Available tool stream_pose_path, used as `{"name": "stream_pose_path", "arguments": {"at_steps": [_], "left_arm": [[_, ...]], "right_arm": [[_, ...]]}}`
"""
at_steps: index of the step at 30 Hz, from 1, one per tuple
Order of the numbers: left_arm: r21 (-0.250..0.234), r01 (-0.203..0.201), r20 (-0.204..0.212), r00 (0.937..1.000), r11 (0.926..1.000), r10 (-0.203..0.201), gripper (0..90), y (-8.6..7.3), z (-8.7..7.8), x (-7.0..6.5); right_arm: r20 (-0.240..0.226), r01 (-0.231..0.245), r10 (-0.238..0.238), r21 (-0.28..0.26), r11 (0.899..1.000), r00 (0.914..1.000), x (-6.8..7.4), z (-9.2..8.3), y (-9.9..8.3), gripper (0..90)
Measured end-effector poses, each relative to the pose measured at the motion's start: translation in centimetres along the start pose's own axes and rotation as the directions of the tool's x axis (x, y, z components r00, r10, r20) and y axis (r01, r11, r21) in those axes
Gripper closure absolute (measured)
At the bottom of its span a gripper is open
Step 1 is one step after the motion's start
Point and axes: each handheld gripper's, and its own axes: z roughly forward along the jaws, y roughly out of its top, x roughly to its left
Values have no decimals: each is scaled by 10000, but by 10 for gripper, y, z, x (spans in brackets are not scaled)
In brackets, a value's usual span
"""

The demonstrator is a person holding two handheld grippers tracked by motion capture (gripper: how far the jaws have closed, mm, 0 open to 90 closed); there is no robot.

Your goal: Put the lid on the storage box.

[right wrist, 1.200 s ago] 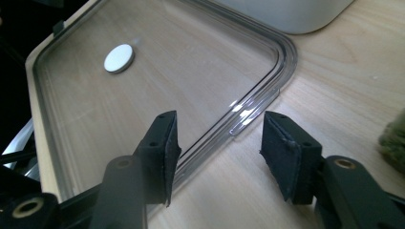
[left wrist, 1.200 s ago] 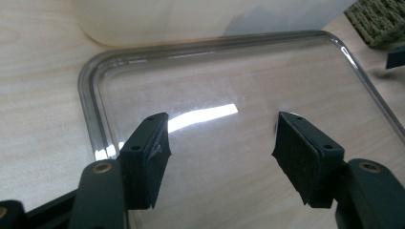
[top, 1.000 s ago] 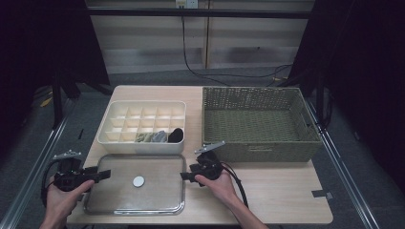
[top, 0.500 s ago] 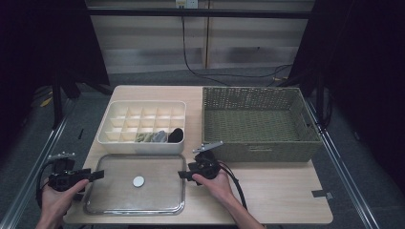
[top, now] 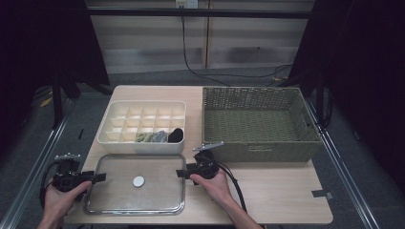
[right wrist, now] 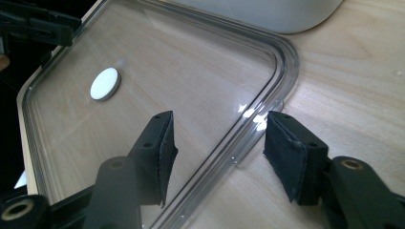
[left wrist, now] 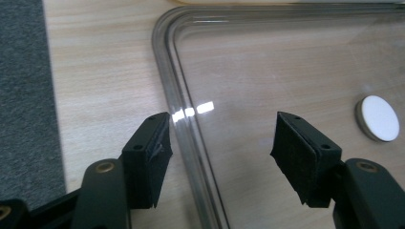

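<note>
Clear plastic lid (top: 135,182) flat on bench (top: 267,191), just in front of white divided organizer box (top: 143,126), white round disc (top: 138,181) near its centre. Wicker basket (top: 258,121) to the right, empty as far as visible.

Vs. a second ago: left gripper (top: 90,177) pulled back off lid's left part to its left edge; now sits at the rim, jaws pointing inward. Left jaws just been closing a bit, lid's rim (left wrist: 184,138) between them, but pads not on it – one pad outside the rim over bare wood, other over the clear panel; released, gap both sides. Right gripper (top: 181,173) unchanged at lid's right edge, hand steady; jaws straddling right rim (right wrist: 258,124) near the corner, likewise not pressing – released.

Lid itself not shifted across frames, not lifted.

Meaning, prob.: both grippers now set up on opposite edges for a two-handed pickup. Next likely: close both on rims, lift level, carry back onto organizer box. Risk: thin slick rim, shallow bite – could slip or tilt if one side grips first.

Socks or cloth items (top: 153,137) plus a dark one (top: 175,135) in front-row compartments of box.
</note>
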Motion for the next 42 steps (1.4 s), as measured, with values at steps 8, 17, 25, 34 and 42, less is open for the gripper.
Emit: {"name": "stream_pose_path", "arguments": {"at_steps": [8,17,25,34,42], "left_arm": [[-37,10,-79,10000,10000,-10,374,0,1,-2],[53,-76,-76,9999,10000,77,363,0,1,-2],[163,-30,153,9999,9999,27,363,0,-1,-1],[51,113,122,9999,9999,-113,364,-1,0,-1],[171,54,56,10000,9998,-55,351,1,0,-3]], "right_arm": [[156,-641,642,-95,9979,9978,3,0,-1,455],[-129,-1878,1874,-451,9812,9822,-2,-2,-6,502],[-277,-2812,2801,-517,9582,9596,-4,-4,-7,502],[-229,-3340,3333,-552,9409,9426,0,-5,-10,506],[-490,-3604,3581,-536,9312,9324,-3,-5,-11,508]]}}
